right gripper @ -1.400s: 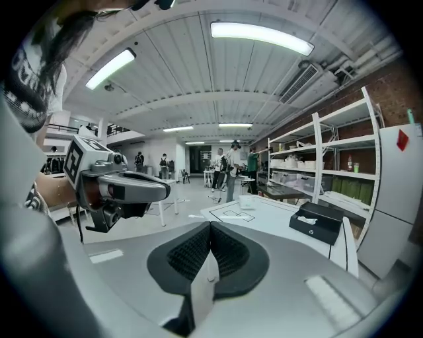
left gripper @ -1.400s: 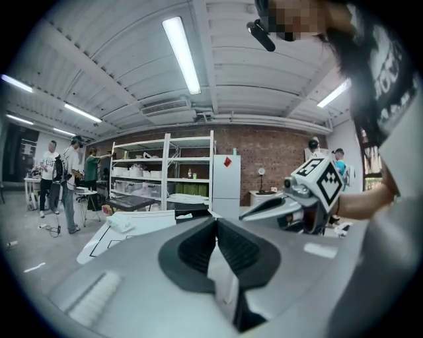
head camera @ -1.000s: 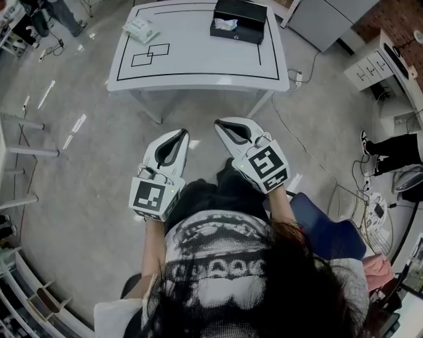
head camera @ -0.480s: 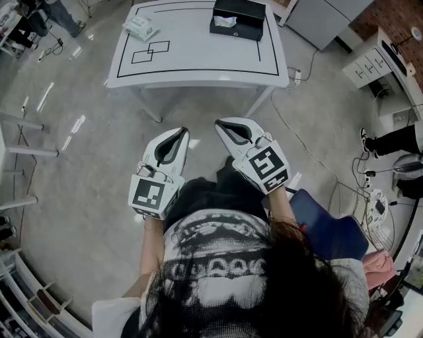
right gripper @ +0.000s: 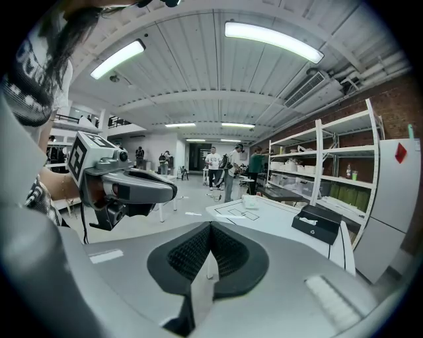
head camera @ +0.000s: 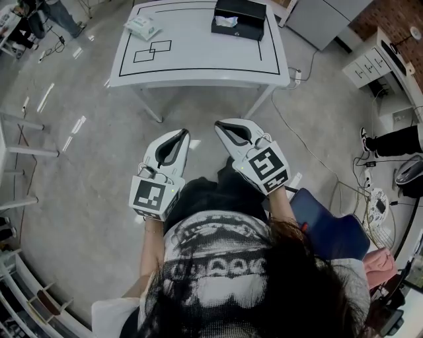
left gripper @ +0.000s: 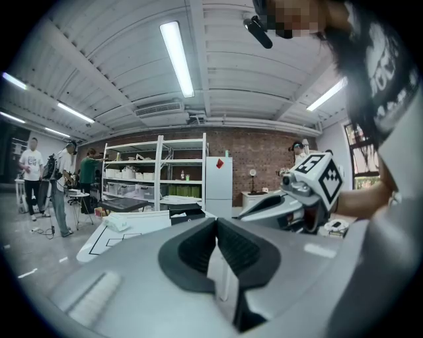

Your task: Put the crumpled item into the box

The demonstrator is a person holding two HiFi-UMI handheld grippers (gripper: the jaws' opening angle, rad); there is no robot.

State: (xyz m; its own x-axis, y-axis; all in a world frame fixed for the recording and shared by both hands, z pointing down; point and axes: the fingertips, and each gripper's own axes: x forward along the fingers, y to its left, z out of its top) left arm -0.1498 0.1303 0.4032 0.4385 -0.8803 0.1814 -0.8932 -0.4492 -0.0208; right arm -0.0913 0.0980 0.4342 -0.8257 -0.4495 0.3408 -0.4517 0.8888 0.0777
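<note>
A white table (head camera: 198,59) with black outlines stands ahead of me. On its far left lies the crumpled pale item (head camera: 141,26), also visible in the left gripper view (left gripper: 119,223) and the right gripper view (right gripper: 250,215). The black open box (head camera: 239,18) sits at the far right of the table with white paper inside it. My left gripper (head camera: 183,133) and right gripper (head camera: 219,124) hang side by side over the floor, well short of the table. Both are shut with nothing between the jaws.
A cable and power strip (head camera: 296,76) lie on the floor right of the table. White drawers (head camera: 370,66) stand at the far right and a blue seat (head camera: 324,224) is behind me. People stand by shelving (left gripper: 152,171) in the background.
Nothing of note: both grippers hold their place over the floor, and the view has only shifted slightly.
</note>
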